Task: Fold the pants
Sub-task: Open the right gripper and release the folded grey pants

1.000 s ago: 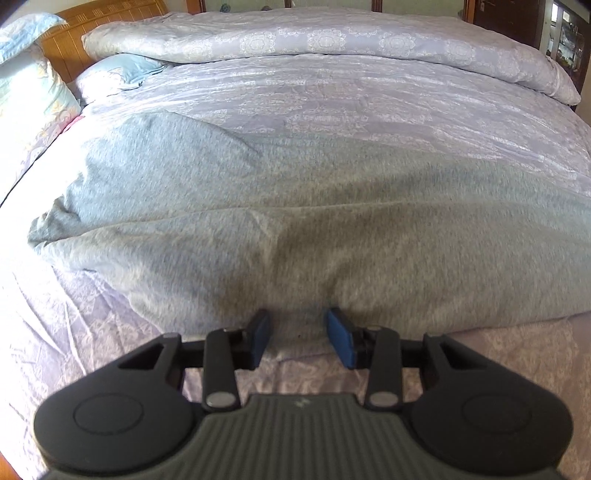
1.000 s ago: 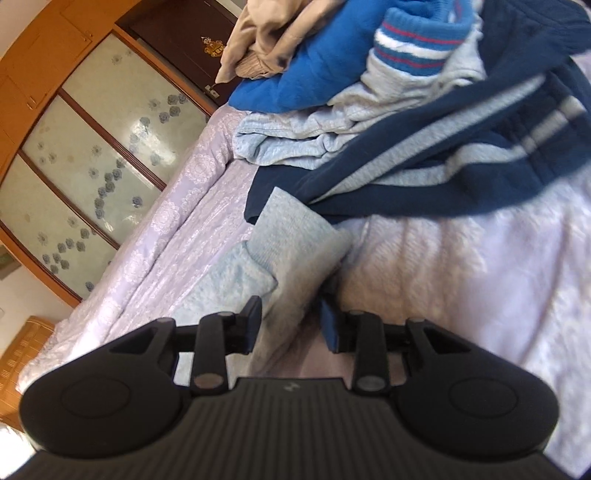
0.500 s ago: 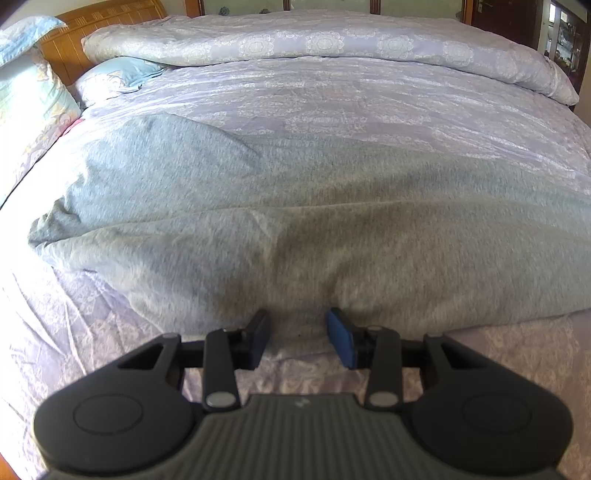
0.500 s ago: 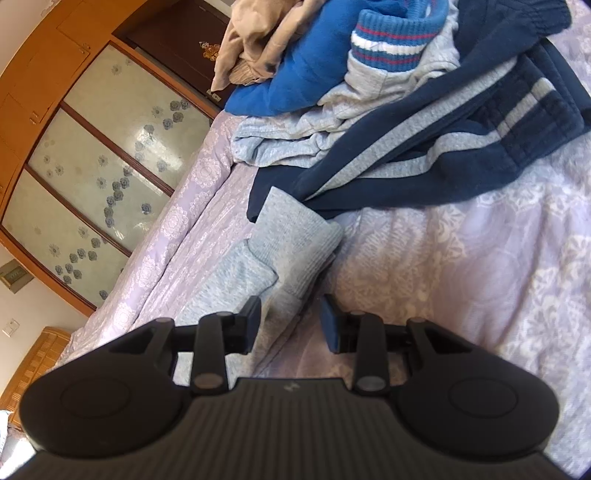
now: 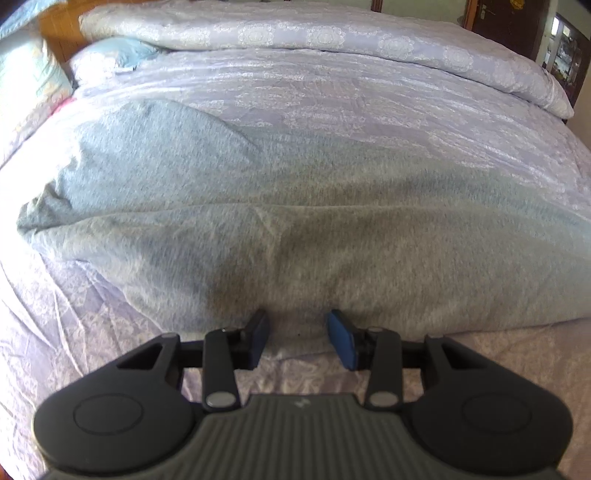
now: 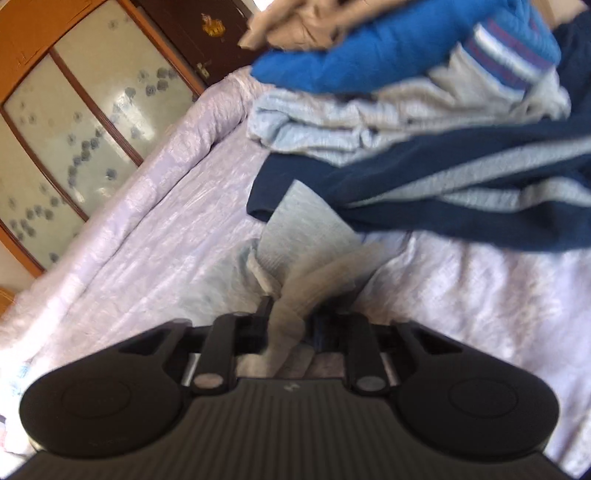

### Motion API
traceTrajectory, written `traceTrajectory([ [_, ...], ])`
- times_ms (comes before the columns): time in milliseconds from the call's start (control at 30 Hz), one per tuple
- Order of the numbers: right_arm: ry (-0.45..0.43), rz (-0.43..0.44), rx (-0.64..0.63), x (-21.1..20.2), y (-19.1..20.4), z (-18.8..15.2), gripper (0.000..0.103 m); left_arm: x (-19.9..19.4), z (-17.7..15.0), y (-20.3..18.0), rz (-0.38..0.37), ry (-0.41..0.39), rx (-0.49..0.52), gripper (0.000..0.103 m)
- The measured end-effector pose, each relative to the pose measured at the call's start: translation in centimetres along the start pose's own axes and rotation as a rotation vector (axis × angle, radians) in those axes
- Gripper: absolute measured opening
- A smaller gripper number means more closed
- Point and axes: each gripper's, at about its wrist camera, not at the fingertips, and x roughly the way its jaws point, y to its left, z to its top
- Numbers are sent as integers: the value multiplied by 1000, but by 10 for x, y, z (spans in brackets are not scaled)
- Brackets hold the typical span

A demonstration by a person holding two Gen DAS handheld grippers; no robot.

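Your left gripper [image 5: 298, 341] sits low over the lavender bedsheet [image 5: 66, 332] with its blue-padded fingers [image 5: 341, 343] spread apart, holding nothing; the near edge of the grey pants [image 5: 295, 221] lies just between and ahead of the tips. The pants stretch flat across the bed from left to right, one leg on top of the other, with the wider end bunched toward the left side near the pillows [image 5: 29, 74]. A folded lavender duvet [image 5: 314, 37] runs along the far side of the bed.

Your right gripper [image 6: 290, 325] has its fingers drawn in on a fold of grey pants [image 6: 295, 302] fabric at the ribbed cuff end, and the cloth is pinched up between the pads and rises in a small ridge ahead of them. The cuff [image 6: 306, 225] reaches forward until it touches a navy garment with grey stripes [image 6: 461, 184], which lies at the front of a heap of clothes: a pale blue piece [image 6: 314, 129], a bright blue one [image 6: 369, 55] and a tan one [image 6: 295, 18] on top. Frosted-glass wardrobe doors [image 6: 74, 129] stand beyond the bed's edge. This view is blurred.
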Motion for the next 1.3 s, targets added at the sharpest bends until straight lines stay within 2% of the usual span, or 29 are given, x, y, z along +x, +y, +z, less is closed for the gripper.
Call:
traceTrajectory([
  [67,6,43,61,-7,-4,6,18,-6,3,12,-63,22,-72,37],
  [133,-22,79,51,-21,6,9,17,-15,5,26,-149,20,-146,37],
  [200,-51,124,-26,-36,31,10,17,-28,5,38,-210,-14,-189,37],
  [300,-78,197,-240,-56,93,-1,17,-44,6,52,-264,-60,-227,38],
  [400,-62,299,-478,-63,164,-35,17,-49,7,68,-338,-66,-299,39],
  [467,-19,355,-608,-59,209,-69,18,-49,4,78,-373,-59,-340,39],
  [567,77,400,-748,-39,260,-126,20,-47,-2,90,-369,-54,-366,39],
  [633,184,408,-825,-17,282,-165,28,-45,-7,96,-364,-43,-383,39],
  [700,324,429,-914,3,292,-200,55,-43,-11,102,-365,-31,-401,39],
  [733,369,430,-955,9,292,-214,63,-42,-12,105,-363,-29,-404,39],
  [767,346,431,-1001,6,290,-223,69,-42,-13,107,-362,-31,-402,39],
  [800,304,444,-1032,-3,287,-225,70,-43,-13,108,-361,-34,-398,39],
  [933,287,572,-941,-41,267,-194,70,-40,-3,103,-377,-38,-383,39],
  [1000,237,573,-863,-54,257,-181,69,-38,7,91,-399,-43,-361,39],
  [1067,212,536,-776,-59,237,-159,67,-37,20,73,-436,-55,-324,39],
  [1167,187,432,-675,-55,207,-132,45,-36,42,36,-516,-68,-253,39],
  [1233,184,361,-591,-47,187,-118,43,-32,54,11,-572,-74,-203,39],
  [1300,203,315,-471,-36,167,-107,43,-23,63,-14,-589,-68,-156,37],
])
